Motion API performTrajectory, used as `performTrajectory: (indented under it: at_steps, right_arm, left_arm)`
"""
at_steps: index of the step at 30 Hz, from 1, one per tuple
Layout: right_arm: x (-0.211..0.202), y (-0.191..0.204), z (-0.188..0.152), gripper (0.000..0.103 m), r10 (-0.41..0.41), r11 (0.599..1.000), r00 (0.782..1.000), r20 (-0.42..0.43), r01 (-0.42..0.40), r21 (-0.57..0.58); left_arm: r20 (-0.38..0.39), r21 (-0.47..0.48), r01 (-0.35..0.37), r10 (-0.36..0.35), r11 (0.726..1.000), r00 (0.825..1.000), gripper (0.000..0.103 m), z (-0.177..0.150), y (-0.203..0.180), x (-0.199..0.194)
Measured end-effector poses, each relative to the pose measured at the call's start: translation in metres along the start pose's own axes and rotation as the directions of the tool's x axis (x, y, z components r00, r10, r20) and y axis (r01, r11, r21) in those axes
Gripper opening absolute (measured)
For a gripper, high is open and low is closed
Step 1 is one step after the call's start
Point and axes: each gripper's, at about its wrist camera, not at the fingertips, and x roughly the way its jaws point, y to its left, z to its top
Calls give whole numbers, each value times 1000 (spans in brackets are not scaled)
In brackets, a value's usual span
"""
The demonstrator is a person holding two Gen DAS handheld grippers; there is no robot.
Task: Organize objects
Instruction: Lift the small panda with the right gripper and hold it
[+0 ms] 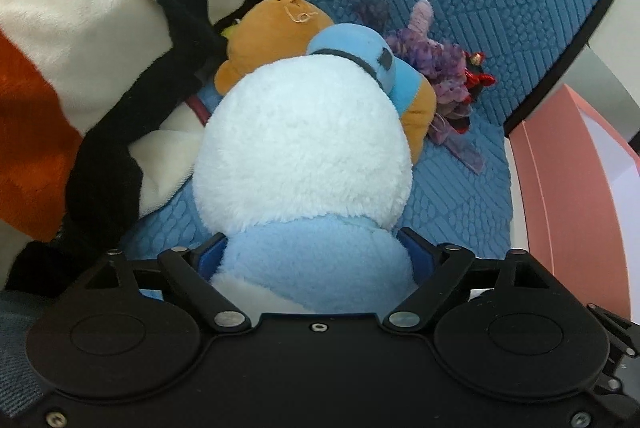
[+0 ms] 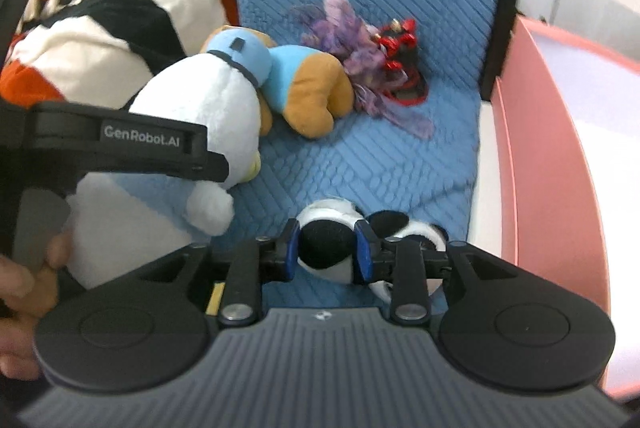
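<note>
Both views are bright and evenly lit with soft, diffuse light; shadows are faint, only a weak dark patch under the white plush toy (image 1: 304, 144) ahead of the left claw (image 1: 316, 260). No harsh glare, though the pink box (image 2: 560, 156) to the right of the right claw (image 2: 326, 248) looks washed out. Fisheye bending curves the edges strongly. The left view is sharp; the right view is softly blurred, most at its borders.
</note>
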Motion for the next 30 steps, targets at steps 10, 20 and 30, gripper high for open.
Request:
performTrajectory:
  at_steps: [10,20,30]
  right_arm:
    - [-23,-18,-14,49,-17,929,999,-43,31,368]
    - [-13,-36,-36,52,-3,715,998,-61,45,698]
    - [8,-50,-32,63,-34,576,999,10,12,817]
  left_arm:
    - [20,-52,16,-15,999,1000,92,-4,1,-3]
    - [10,-46,27,-27,999,1000,94,-6,3,0]
    - [-11,-81,88,-89,993,996,96,-6,18,3]
